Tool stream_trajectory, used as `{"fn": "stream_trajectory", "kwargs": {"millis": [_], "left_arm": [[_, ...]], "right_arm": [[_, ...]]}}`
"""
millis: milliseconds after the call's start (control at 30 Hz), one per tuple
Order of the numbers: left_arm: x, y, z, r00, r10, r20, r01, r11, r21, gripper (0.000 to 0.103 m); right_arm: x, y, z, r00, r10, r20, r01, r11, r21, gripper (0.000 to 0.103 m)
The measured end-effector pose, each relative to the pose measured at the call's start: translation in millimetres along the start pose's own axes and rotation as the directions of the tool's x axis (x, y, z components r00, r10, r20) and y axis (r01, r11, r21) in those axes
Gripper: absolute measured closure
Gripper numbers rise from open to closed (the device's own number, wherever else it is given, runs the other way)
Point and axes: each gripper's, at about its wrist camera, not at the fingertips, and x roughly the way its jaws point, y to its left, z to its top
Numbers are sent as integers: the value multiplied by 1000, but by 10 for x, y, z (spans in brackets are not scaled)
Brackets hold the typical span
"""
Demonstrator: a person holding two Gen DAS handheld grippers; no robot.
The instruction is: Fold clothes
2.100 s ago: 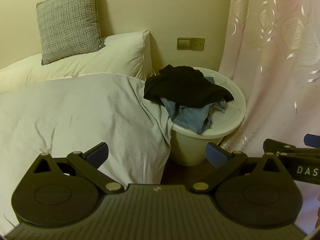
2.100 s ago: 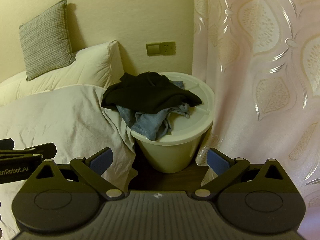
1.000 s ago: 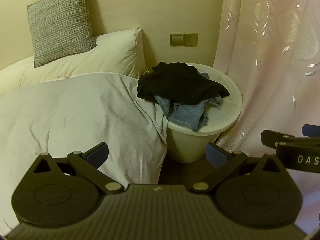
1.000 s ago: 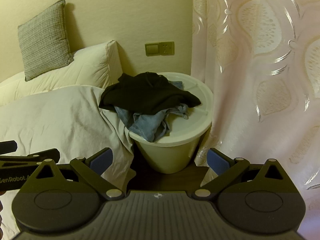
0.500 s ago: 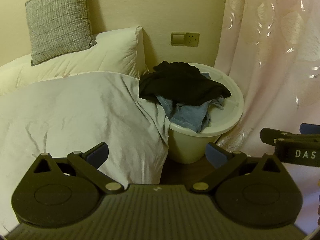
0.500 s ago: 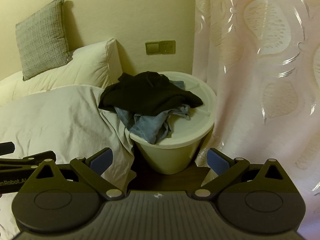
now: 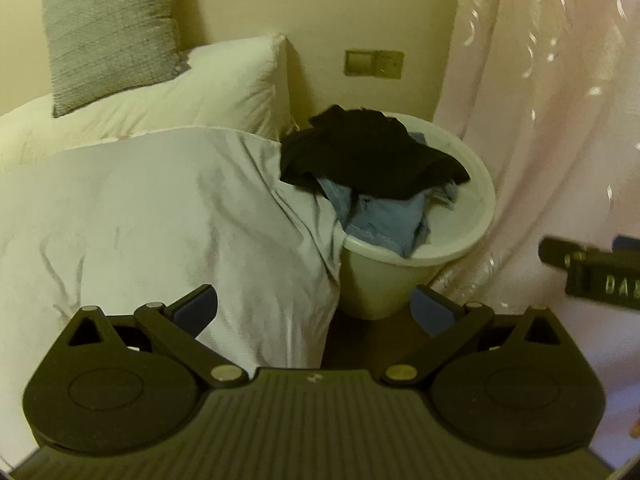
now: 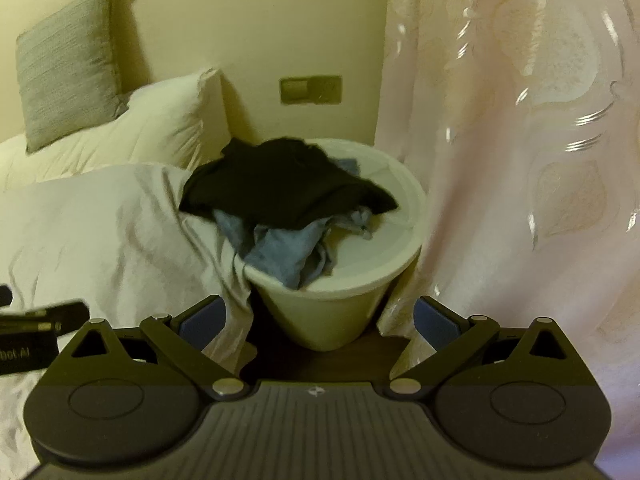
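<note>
A black garment (image 7: 368,156) (image 8: 280,184) lies crumpled on top of a blue denim piece (image 7: 380,220) (image 8: 280,252), both piled on a round pale tub (image 7: 452,240) (image 8: 360,280) beside the bed. My left gripper (image 7: 314,308) is open and empty, held well short of the pile. My right gripper (image 8: 318,316) is open too, with nothing between its blue pads, in front of the tub. Each gripper's tip shows at the edge of the other's view.
A bed with a grey-white duvet (image 7: 140,220) fills the left, with white pillows (image 7: 180,88) and a grey cushion (image 7: 108,36) against the wall. A pink patterned curtain (image 8: 520,160) hangs on the right. A wall socket plate (image 7: 374,63) is behind the tub. Dark floor (image 8: 340,356) lies below it.
Both views have drifted a little closer to the tub and now show motion blur. The clothes pile has not moved, and both grippers stay open.
</note>
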Motion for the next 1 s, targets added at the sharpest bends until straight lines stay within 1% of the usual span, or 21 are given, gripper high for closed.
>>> {"fn": "stream_trajectory", "kwargs": {"millis": [67, 167, 267, 333, 467, 633, 800, 833, 867, 900, 1000], "left_arm": [[57, -23, 2, 1000, -2, -8, 2, 1000, 29, 1], [172, -48, 16, 1000, 9, -15, -8, 998, 69, 1], [307, -37, 76, 1000, 6, -13, -5, 997, 80, 1], [438, -16, 149, 1000, 10, -9, -9, 997, 81, 1], [775, 60, 349, 1000, 3, -16, -2, 997, 78, 2], [1318, 121, 645, 999, -21, -46, 25, 995, 92, 8], [1881, 140, 922, 996, -28, -90, 38, 993, 110, 17], [1986, 141, 970, 995, -29, -94, 41, 992, 123, 18], [2082, 139, 1011, 995, -29, -93, 42, 988, 145, 21], [2179, 138, 1051, 995, -29, -92, 44, 985, 168, 25], [2470, 140, 1147, 997, -21, -79, 39, 970, 240, 28]], "right_arm": [[61, -36, 12, 1000, 5, 4, -5, 1000, 14, 0], [203, -41, 40, 1000, -1, -22, 1, 1000, 3, 0], [394, -61, 96, 997, 26, -72, -25, 1000, 18, 0], [551, -111, 164, 992, 72, -105, -64, 995, 78, 0], [950, -183, 333, 966, 190, -174, -156, 969, 192, 0], [1497, -147, 616, 947, 236, -218, -189, 958, 215, 0], [2105, -167, 877, 915, 298, -271, -222, 935, 277, 0], [2222, -191, 920, 909, 312, -277, -226, 926, 303, 0], [2339, -218, 963, 902, 327, -282, -229, 916, 330, 0], [2445, -245, 969, 892, 352, -283, -236, 897, 374, 0], [2761, -325, 971, 859, 432, -274, -252, 823, 508, 0]]}}
